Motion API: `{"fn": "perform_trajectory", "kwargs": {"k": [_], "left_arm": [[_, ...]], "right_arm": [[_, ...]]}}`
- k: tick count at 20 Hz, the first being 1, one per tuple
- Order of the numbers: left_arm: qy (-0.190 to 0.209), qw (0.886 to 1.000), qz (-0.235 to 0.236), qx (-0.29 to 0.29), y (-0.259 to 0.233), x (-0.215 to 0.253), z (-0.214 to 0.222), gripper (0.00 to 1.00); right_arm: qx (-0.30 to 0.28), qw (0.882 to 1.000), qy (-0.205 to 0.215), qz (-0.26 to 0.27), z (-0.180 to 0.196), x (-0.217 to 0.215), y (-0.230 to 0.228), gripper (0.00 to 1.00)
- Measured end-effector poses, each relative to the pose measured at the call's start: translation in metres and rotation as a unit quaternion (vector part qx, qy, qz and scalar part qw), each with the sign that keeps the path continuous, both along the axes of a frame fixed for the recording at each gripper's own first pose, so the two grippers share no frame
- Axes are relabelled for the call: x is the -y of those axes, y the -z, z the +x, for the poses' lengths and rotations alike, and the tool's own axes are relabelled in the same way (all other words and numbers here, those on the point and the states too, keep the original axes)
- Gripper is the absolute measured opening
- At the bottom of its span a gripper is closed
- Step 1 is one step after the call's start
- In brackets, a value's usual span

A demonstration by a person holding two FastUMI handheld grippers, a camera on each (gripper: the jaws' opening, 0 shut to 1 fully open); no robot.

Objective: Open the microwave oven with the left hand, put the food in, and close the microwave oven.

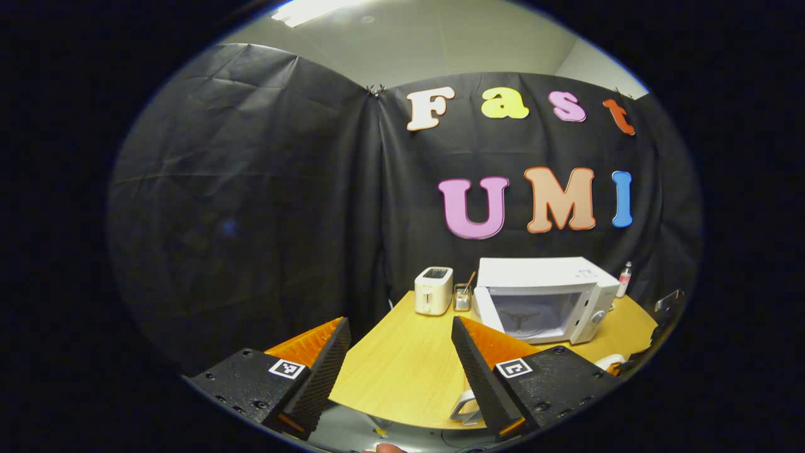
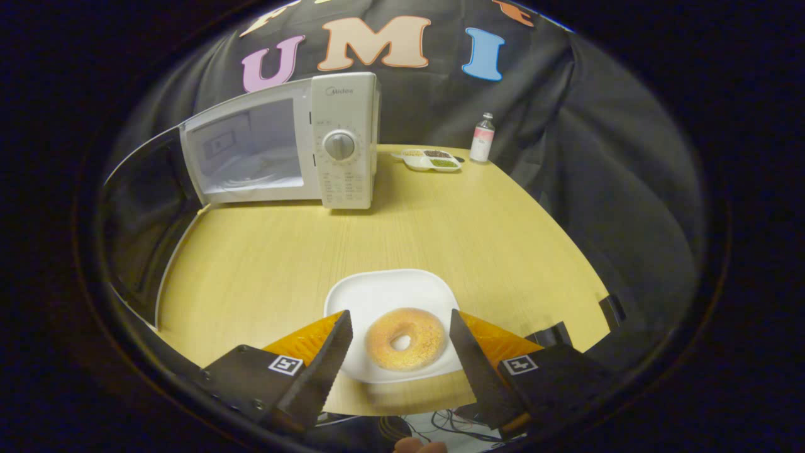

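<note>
1. The microwave stands at the far edge of the bench with its door swung wide and the cavity bare, which suggests the opening step is done and the food comes next.
2. A bagel lies on a white plate at the bench's near edge (well apart from the oven), placed within easy reach for pickup.
3. The right claw hangs wide open, one finger on either side of the bagel, gripping nothing yet and seemingly lined up to close on the food or the plate.
4. The left claw is spread wide and empty above the near edge, aimed toward the toaster and oven at the far side.
</note>
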State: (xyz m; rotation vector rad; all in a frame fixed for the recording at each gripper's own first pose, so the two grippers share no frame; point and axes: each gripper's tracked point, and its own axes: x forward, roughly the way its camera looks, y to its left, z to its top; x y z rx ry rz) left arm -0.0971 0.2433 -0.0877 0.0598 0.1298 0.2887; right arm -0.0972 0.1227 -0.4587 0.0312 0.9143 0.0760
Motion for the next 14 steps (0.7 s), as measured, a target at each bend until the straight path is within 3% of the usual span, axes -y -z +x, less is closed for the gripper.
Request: {"fn": "perform_trajectory", "kwargs": {"k": [6, 14], "left_arm": [[0.024, 0.998, -0.015, 0.062, -0.049, 0.022, 0.028, 0.96], [0.031, 0.998, -0.047, 0.030, -0.023, 0.027, 0.043, 0.94]], "right_arm": [[-0.022, 1.000, 0.005, -0.001, -0.004, -0.004, 0.021, 0.98], [-0.039, 0.999, 0.020, 0.006, -0.011, -0.006, 0.040, 0.96]]}}
